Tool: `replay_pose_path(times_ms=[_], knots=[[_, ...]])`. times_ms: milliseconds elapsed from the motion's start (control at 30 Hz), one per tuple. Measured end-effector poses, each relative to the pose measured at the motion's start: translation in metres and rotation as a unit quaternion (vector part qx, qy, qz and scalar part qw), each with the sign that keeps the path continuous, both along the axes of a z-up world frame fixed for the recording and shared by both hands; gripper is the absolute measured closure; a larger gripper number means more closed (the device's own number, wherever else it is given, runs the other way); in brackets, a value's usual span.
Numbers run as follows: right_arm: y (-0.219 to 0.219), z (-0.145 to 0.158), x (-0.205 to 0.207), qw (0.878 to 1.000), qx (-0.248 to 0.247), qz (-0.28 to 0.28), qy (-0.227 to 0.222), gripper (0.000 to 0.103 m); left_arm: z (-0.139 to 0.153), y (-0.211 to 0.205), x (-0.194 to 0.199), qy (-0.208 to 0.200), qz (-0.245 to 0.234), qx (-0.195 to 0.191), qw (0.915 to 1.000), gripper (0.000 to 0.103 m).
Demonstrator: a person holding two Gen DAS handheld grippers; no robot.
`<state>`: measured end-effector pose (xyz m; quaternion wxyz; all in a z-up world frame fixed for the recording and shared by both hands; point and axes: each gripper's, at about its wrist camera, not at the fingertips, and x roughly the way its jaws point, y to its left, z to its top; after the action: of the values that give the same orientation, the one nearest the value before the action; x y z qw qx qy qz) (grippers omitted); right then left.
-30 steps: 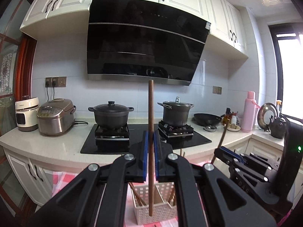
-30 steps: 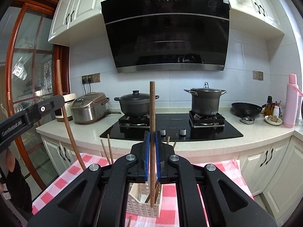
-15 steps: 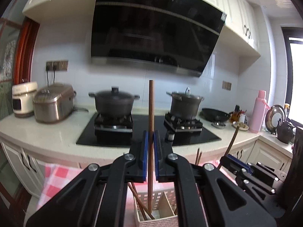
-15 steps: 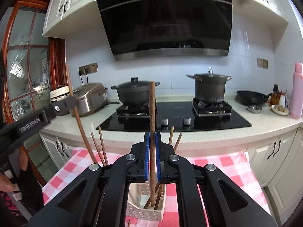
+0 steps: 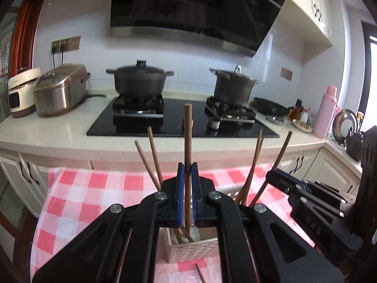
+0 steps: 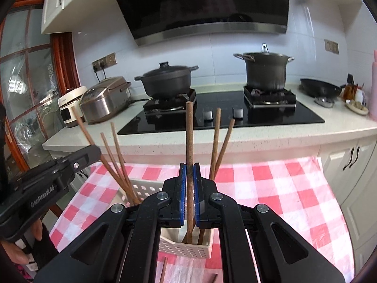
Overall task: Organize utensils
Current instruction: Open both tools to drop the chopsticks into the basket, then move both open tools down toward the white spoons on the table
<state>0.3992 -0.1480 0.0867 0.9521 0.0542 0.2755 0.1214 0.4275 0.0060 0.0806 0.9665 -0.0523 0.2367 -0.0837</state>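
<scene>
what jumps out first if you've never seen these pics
Each black hand-held gripper pinches one upright brown wooden chopstick over a cream slotted plastic basket on the red-checked tablecloth. Behind, two dark lidded pots sit on the black stove.

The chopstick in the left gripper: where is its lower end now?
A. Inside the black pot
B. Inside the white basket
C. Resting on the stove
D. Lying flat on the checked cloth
B: the upright chopstick held by the left gripper runs down between the blue fingers, and its tip is inside the white basket, among other chopsticks.
</scene>
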Motion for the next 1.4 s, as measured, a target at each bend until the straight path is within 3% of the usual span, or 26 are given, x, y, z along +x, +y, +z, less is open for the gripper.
replay_pose_path(times_ms=[233, 267, 333, 400, 667, 1033, 1400], knots=[[-0.006, -0.011, 0.019, 1.000, 0.005, -0.007, 0.010, 0.096, -0.013, 0.003, 0.015, 0.014, 0.017, 0.011, 0.9997, 0.096], [-0.006, -0.011, 0.020, 1.000, 0.003, -0.008, 0.009, 0.090, -0.013, 0.002, 0.017, 0.014, 0.021, 0.014, 0.9996, 0.094], [-0.007, -0.011, 0.020, 1.000, -0.001, -0.011, 0.003, 0.081, -0.014, 0.004, 0.019, 0.012, 0.027, 0.016, 0.9994, 0.080], [-0.010, -0.009, 0.018, 1.000, 0.003, -0.013, -0.005, 0.057, -0.013, 0.005, 0.019, 0.006, 0.036, 0.017, 0.9992, 0.070], [-0.018, 0.004, 0.003, 0.999, -0.008, -0.024, -0.030, 0.057, 0.001, 0.014, 0.006, -0.024, 0.058, 0.016, 0.9979, 0.052], [-0.037, 0.005, -0.037, 0.999, 0.006, -0.036, -0.032, 0.056, 0.012, 0.020, -0.054, -0.078, 0.098, 0.042, 0.9913, 0.009], [-0.040, -0.009, -0.095, 0.999, 0.009, -0.031, -0.028, 0.037, -0.016, 0.015, -0.109, -0.078, 0.097, 0.082, 0.9888, 0.005]])
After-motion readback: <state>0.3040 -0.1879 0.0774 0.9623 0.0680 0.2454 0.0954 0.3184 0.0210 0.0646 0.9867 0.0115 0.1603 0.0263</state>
